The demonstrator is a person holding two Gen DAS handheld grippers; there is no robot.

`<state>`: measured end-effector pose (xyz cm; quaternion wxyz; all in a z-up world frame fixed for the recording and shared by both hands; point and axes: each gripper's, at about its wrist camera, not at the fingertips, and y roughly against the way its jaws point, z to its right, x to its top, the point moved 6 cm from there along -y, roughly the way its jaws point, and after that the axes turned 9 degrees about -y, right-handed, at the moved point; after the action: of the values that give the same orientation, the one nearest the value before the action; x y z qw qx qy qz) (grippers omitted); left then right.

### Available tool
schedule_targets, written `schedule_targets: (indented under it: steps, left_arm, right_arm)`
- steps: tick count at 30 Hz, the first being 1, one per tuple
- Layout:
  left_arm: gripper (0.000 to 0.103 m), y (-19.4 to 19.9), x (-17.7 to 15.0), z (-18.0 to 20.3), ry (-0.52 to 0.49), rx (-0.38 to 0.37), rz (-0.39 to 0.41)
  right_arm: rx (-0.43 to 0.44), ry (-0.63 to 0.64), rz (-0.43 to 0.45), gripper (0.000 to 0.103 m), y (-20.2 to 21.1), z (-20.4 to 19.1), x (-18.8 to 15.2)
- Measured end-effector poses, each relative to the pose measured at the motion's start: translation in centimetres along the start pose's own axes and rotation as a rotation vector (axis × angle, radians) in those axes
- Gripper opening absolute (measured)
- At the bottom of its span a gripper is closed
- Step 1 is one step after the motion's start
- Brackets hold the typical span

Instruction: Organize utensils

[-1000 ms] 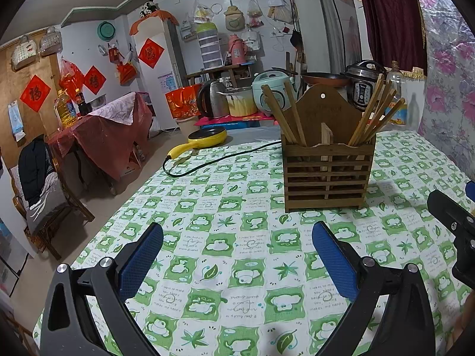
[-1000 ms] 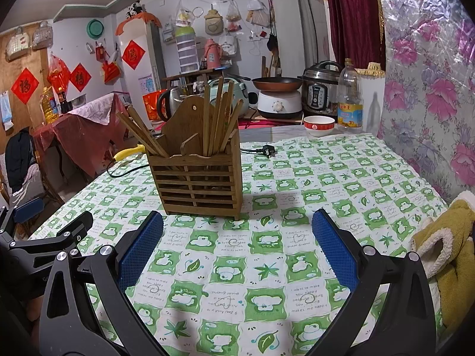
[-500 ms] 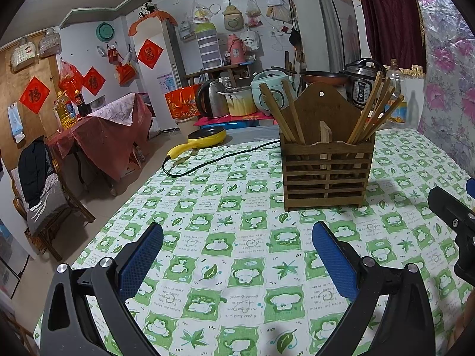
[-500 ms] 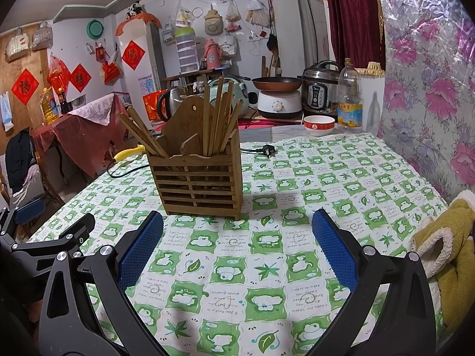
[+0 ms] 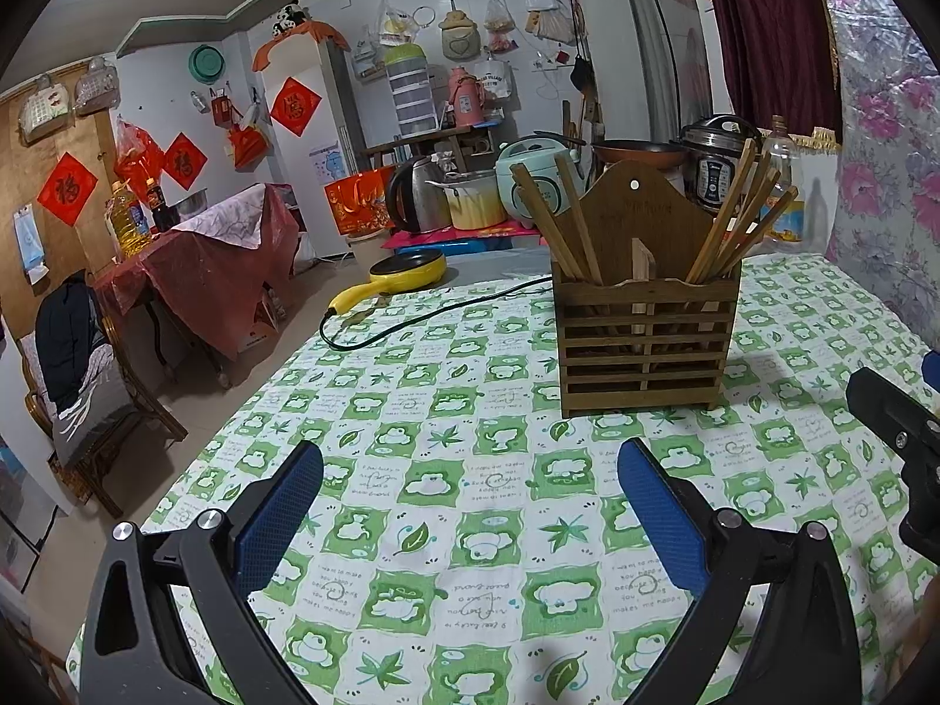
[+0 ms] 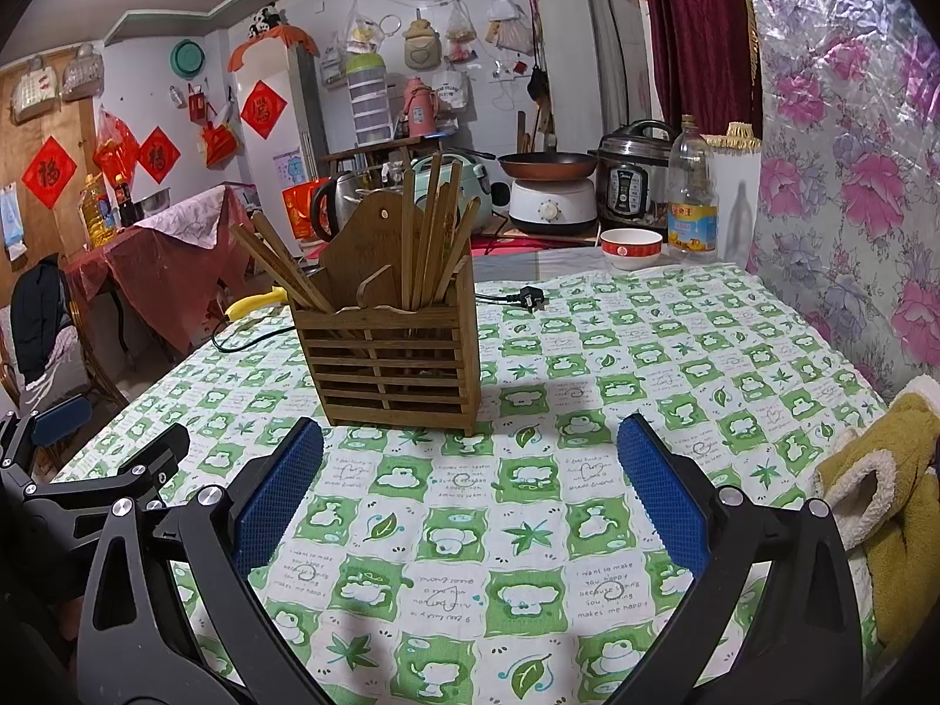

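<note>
Toward the tabletop's [image 5: 446,517] far edge I see the holder [image 5: 643,341] with chopsticks [image 6: 432,235] standing in both compartments, none loose, so sorting looks finished, and my left gripper [image 5: 470,505] and right gripper [image 6: 470,499] hover with fingers apart, empty.

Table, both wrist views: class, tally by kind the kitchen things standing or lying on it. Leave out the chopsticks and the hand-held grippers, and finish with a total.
Wooden holder: 1
Bowl: 1
Oil bottle: 1
Yellow pan: 1
Power cord: 1
Total: 5
</note>
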<state>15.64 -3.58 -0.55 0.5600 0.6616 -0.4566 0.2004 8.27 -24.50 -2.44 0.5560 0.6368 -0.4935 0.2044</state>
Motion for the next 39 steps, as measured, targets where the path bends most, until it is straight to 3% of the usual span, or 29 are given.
schedule_targets:
  steps: [39]
  left_arm:
    - [0.098,-0.07,-0.20,-0.04,0.009,-0.012,-0.008]
  right_arm:
    - [0.002,-0.002,-0.002,0.097,-0.03,0.14,0.10]
